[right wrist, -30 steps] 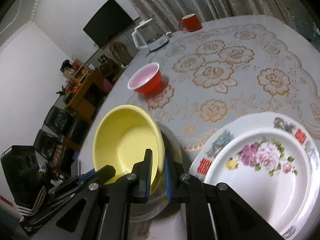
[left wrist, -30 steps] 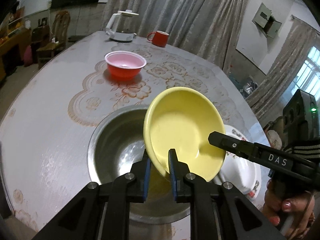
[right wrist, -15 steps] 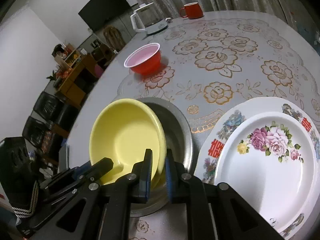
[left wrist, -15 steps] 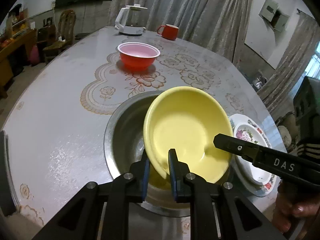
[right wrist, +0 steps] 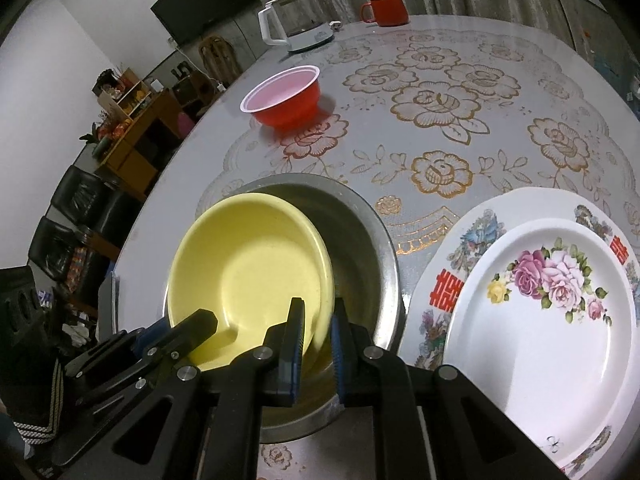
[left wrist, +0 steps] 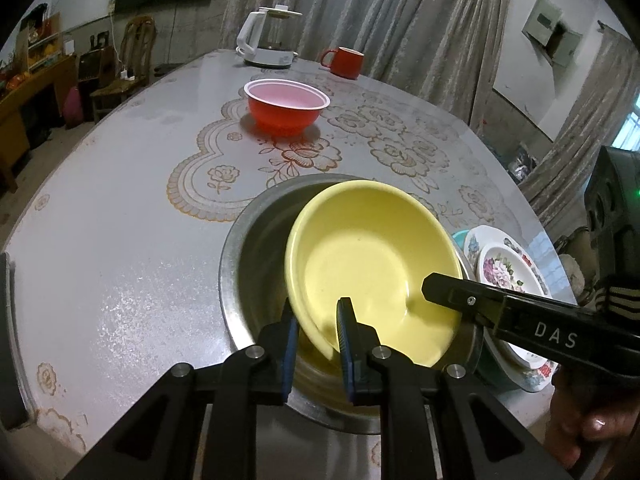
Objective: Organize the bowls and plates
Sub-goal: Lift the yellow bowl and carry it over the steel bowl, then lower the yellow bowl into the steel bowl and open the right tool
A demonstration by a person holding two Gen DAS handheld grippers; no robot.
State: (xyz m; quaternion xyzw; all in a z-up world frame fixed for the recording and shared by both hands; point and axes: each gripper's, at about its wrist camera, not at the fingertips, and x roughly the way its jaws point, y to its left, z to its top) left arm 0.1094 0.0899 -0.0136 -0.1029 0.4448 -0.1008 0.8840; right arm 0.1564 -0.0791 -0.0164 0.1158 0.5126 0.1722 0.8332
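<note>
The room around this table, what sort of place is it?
Probably a home dining room: a round table with a floral cover, a kettle and mug, curtains behind, and a wall television.

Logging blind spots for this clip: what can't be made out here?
- Steel bowl floor: both views, hidden by the yellow bowl.
- Whether the yellow bowl rests on the steel bowl: contact hidden.
- Plates: right view, cut by the frame; left view, behind the right claw.
</note>
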